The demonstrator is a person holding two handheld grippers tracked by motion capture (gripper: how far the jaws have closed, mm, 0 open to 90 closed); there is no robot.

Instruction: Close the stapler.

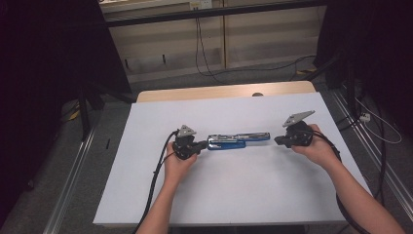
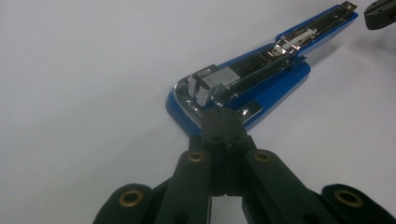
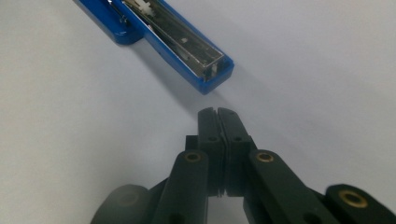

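Observation:
A blue stapler point(image 1: 238, 140) lies swung open flat on the white table point(image 1: 219, 195), its metal staple channel facing up. My left gripper point(image 1: 204, 144) is shut, jaws pressed together, with its tips at the stapler's rounded hinge end point(image 2: 205, 88); I cannot tell whether they touch it. In the left gripper view the gripper point(image 2: 223, 112) hides a bit of that end. My right gripper point(image 1: 276, 140) is shut with nothing between its jaws. In the right gripper view its tips point(image 3: 217, 111) stop a short gap from the stapler's far end point(image 3: 210, 70). The right gripper's tip point(image 2: 380, 11) also shows beyond the stapler.
A wooden strip point(image 1: 224, 91) runs along the table's far edge. Cables point(image 1: 204, 53) hang against the wall behind, and metal rails point(image 1: 73, 185) flank the table on the floor. Both forearms come in from the near edge.

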